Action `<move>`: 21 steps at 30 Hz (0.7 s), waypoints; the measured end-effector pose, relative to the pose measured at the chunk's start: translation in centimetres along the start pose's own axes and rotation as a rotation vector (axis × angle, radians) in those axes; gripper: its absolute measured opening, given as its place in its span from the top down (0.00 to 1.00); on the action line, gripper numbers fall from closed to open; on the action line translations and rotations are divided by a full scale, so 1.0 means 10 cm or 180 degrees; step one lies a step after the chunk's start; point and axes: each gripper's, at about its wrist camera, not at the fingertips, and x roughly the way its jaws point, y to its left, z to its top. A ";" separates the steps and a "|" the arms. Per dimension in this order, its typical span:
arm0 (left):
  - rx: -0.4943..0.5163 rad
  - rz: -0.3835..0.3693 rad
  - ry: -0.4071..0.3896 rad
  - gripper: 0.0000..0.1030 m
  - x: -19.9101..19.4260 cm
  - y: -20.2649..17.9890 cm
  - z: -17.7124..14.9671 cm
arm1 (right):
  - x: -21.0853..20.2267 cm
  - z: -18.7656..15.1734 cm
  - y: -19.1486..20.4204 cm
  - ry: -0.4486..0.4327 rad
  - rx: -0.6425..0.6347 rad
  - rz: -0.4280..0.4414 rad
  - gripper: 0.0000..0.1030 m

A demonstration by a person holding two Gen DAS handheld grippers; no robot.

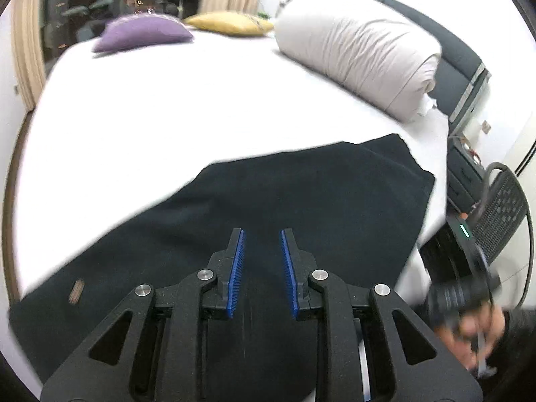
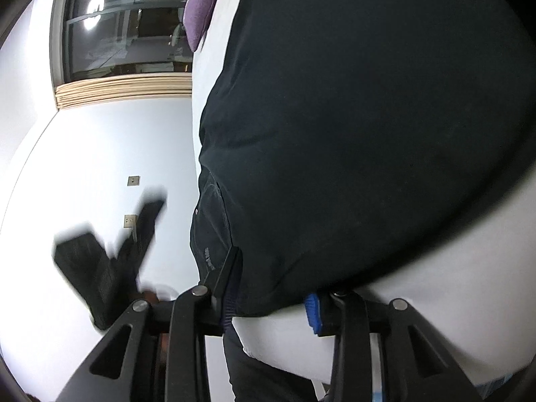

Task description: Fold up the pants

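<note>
The pants (image 1: 268, 207) lie spread across the lower centre of the frame on the bed (image 1: 167, 107). By my reading the fold is just starting (next, lift an edge over). The left gripper (image 1: 262, 268) hovers moderately open, empty; the right gripper (image 2: 268, 305) straddles the pants' edge, closure unclear.

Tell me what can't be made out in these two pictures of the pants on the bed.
- Right tongs, right wrist view: the dark pants drape over the fingertips, hiding whether they grip.
- Right tongs in the left wrist view: motion-blurred at the frame's right edge.
- Pants label, left wrist view: blurred, unreadable.
- Left tongs: open above the pants; contact unclear.
</note>
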 end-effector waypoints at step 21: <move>0.0362 0.0174 0.0539 0.80 1.41 -0.59 0.37 | -0.68 0.36 -0.39 -0.0642 0.0397 -0.0002 1.00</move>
